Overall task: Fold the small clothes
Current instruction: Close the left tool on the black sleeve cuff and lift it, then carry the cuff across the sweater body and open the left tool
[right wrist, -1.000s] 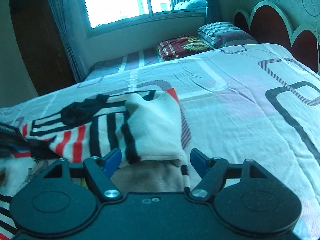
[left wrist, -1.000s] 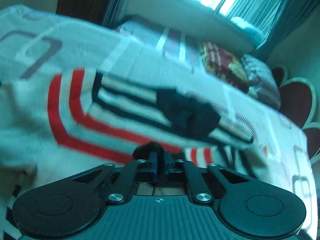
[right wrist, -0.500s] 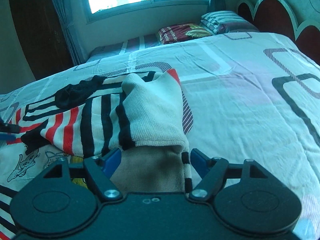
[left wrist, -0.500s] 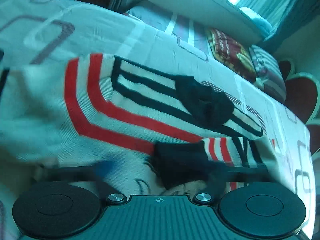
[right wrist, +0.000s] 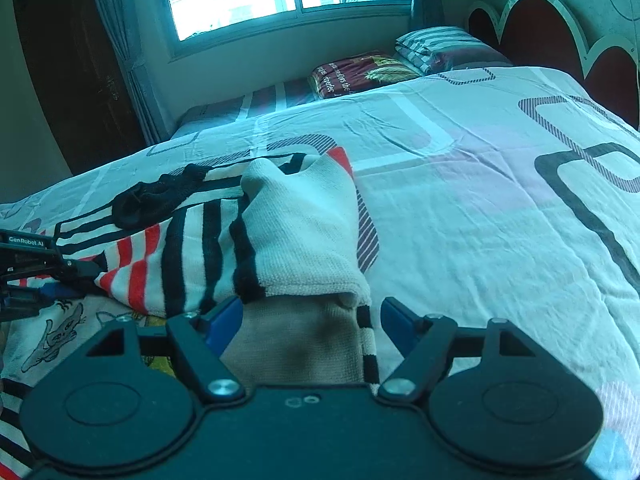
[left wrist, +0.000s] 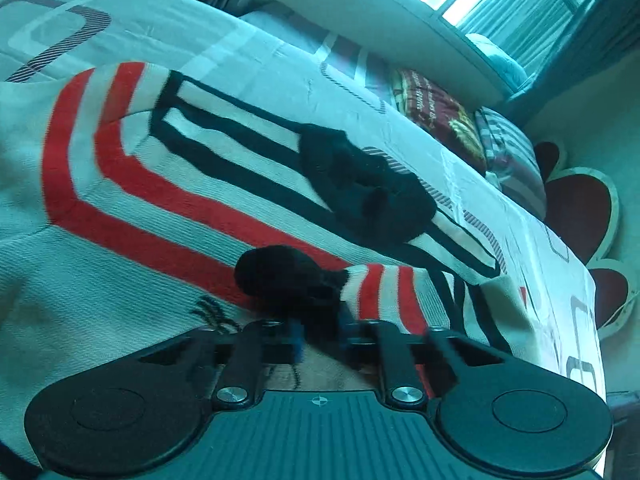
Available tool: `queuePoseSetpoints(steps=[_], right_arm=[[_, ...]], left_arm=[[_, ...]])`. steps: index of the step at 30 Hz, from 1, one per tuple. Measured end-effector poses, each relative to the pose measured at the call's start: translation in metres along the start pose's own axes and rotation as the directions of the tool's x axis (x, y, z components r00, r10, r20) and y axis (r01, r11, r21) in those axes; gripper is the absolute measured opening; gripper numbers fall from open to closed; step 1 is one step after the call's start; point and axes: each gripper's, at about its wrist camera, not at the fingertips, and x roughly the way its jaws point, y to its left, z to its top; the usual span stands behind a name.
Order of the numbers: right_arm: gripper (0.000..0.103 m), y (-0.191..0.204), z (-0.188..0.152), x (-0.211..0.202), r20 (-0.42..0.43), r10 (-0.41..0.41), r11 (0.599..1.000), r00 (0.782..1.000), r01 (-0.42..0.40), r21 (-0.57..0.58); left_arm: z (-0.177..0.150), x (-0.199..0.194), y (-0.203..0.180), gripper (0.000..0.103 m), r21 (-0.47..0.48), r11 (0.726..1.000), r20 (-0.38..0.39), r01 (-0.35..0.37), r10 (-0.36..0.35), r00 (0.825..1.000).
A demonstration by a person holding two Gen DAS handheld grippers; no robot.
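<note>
A small knit sweater (left wrist: pixel 132 216), cream with red and black stripes and black cuffs, lies on the bed; it also shows in the right wrist view (right wrist: pixel 192 248). My left gripper (left wrist: pixel 320 332) has its jaws close together on a sleeve with a black cuff (left wrist: pixel 280 276). It shows at the left edge of the right wrist view (right wrist: pixel 60 276). My right gripper (right wrist: pixel 312 320) is open, its blue fingertips (right wrist: pixel 224 316) on either side of a folded-over cream part of the sweater (right wrist: pixel 304 232). The other black cuff (right wrist: pixel 156 196) lies on the sweater's body.
The bed has a pale patterned sheet (right wrist: pixel 480 200). Folded blankets and pillows (right wrist: pixel 400 64) lie at the far end below the window. A scalloped headboard (right wrist: pixel 560 32) stands at the right. A dark wooden door (right wrist: pixel 68 72) is at the left.
My left gripper opened half a second ago and has now closed on the black-cuffed sleeve. My right gripper stayed open over the cream fold and moved in slightly.
</note>
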Motion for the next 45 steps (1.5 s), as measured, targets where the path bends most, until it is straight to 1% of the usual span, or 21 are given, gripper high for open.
queuePoseSetpoints(steps=[2,5,8,10,15,17,20,21,22,23,24,25,29,30,31,32,36,38,40,42,45], right_arm=[[0.073,-0.001,0.0,0.0,-0.002,-0.007,1.0,1.0,0.007,0.001],[0.073,0.0,0.0,0.001,-0.01,-0.015,1.0,1.0,0.015,-0.022],[0.072,0.007,-0.001,0.009,-0.028,-0.027,0.998,0.999,0.025,-0.058],[0.06,0.013,0.0,0.015,-0.028,-0.034,0.995,0.999,0.031,-0.093],[0.042,0.015,0.002,0.031,-0.023,-0.087,0.987,0.996,0.083,-0.135],[0.042,0.011,0.0,0.034,-0.059,-0.082,0.988,0.995,0.073,-0.135],[0.054,0.008,-0.002,0.026,-0.046,-0.064,0.989,0.997,0.057,-0.136],[0.059,0.006,-0.001,0.026,-0.052,-0.054,0.992,0.997,0.048,-0.121],[0.059,0.002,-0.001,0.025,-0.054,-0.033,0.995,0.998,0.028,-0.092],[0.06,0.0,0.0,0.024,-0.055,-0.019,0.998,0.998,0.016,-0.065],[0.062,-0.001,0.001,0.024,-0.056,-0.018,0.998,0.998,0.015,-0.053],[0.062,0.0,0.001,0.023,-0.054,-0.019,0.998,0.998,0.016,-0.054],[0.062,0.001,0.0,0.021,-0.051,-0.003,0.999,0.999,0.0,-0.048],[0.062,0.001,0.0,0.021,-0.051,-0.003,0.999,0.999,0.001,-0.048],[0.062,0.001,0.0,0.021,-0.048,-0.004,0.999,0.999,0.002,-0.047],[0.062,0.001,0.0,0.022,-0.044,-0.004,0.999,0.999,0.002,-0.047],[0.057,0.003,-0.001,0.027,-0.056,-0.012,0.998,0.998,0.009,-0.062],[0.054,0.006,-0.001,0.03,-0.06,-0.013,0.997,0.998,0.008,-0.075],[0.043,0.007,0.001,0.028,-0.055,-0.007,0.997,0.998,0.003,-0.073],[0.039,0.006,0.002,0.022,-0.045,0.01,0.999,0.999,-0.013,-0.053],[0.036,0.002,-0.001,0.029,-0.081,-0.01,0.998,0.997,0.005,-0.059]], left_arm=[[0.004,-0.01,-0.003,0.007,-0.007,1.0,0.037,0.013,-0.013,0.999],[0.024,-0.04,-0.002,0.007,-0.007,0.999,0.141,0.037,-0.036,0.989],[0.039,-0.056,0.003,0.007,0.031,0.999,0.176,0.022,-0.027,0.984],[0.041,-0.059,0.008,0.007,0.049,0.999,0.19,-0.015,0.006,0.982],[0.031,-0.038,0.035,0.007,0.021,0.995,0.127,-0.095,0.091,0.988],[0.026,-0.032,0.044,0.007,-0.01,0.997,0.063,-0.076,0.077,0.995],[0.025,-0.037,0.044,0.007,-0.003,0.998,0.082,-0.055,0.055,0.995],[0.027,-0.037,0.046,0.021,-0.027,0.999,0.064,-0.03,0.031,0.997],[0.029,-0.035,0.048,0.063,-0.065,0.998,0.05,-0.004,0.007,0.999],[0.03,-0.037,0.049,0.089,-0.1,0.995,0.058,0.006,0.0,0.998],[0.029,-0.041,0.048,0.103,-0.122,0.992,0.094,-0.006,0.017,0.995],[0.028,-0.043,0.046,0.103,-0.123,0.992,0.121,-0.005,0.02,0.992],[0.029,-0.028,0.04,0.103,-0.108,0.994,0.065,0.003,0.005,0.998],[0.027,-0.022,0.039,0.095,-0.113,0.994,0.05,0.003,0.003,0.999],[0.026,-0.017,0.039,0.075,-0.114,0.993,0.036,-0.001,0.005,0.999],[0.024,-0.01,0.039,0.068,-0.108,0.994,0.023,-0.018,0.021,1.0],[0.023,-0.003,0.032,0.018,-0.054,0.997,0.06,-0.061,0.064,0.996],[0.023,-0.009,0.029,0.015,-0.05,0.997,0.079,-0.053,0.057,0.995],[0.023,-0.024,0.024,0.014,-0.017,0.999,0.123,-0.043,0.044,0.991],[0.023,-0.048,0.025,0.013,-0.004,1.0,0.18,-0.027,0.027,0.983],[0.018,-0.048,0.035,0.013,0.029,0.996,0.179,-0.085,0.078,0.981]])
